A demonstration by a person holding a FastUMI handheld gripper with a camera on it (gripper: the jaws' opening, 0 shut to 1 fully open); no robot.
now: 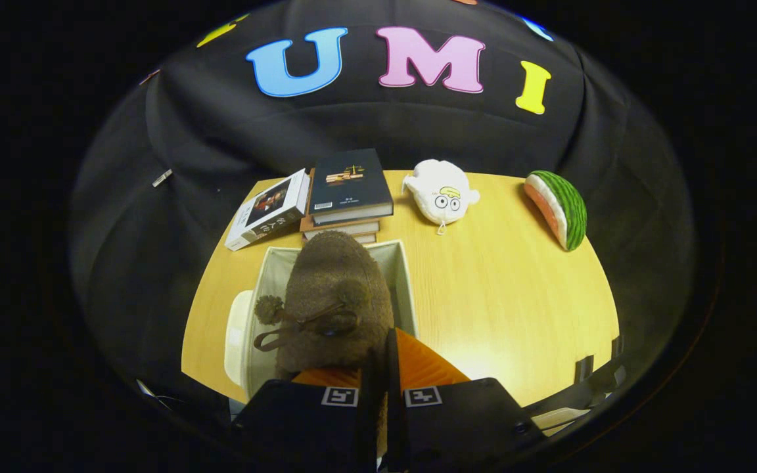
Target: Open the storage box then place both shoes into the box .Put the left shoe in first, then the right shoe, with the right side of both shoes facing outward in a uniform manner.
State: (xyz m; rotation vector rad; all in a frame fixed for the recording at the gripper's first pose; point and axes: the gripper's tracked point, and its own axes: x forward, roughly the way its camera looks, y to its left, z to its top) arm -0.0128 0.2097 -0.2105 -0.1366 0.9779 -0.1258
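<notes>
A brown fuzzy shoe (pixel 334 295) with pompom laces hangs just ahead of my fingers, toe pointing away from me. My gripper (pixel 380 368) is shut on the shoe at its heel edge, the two fingers nearly touching. Under the shoe stands the open storage box (pixel 405 276), a pale fabric-lined bin on the wooden table (pixel 510 289). The shoe hides most of the box's inside, so I cannot tell whether another shoe lies in it. The box's light lid (pixel 239 335) rests against the box's left side.
Beyond the box is a stack of books (pixel 349 194), with another book (pixel 268 209) leaning to its left. A white plush toy (pixel 443 192) and a watermelon-slice plush (pixel 557 209) lie at the table's far right.
</notes>
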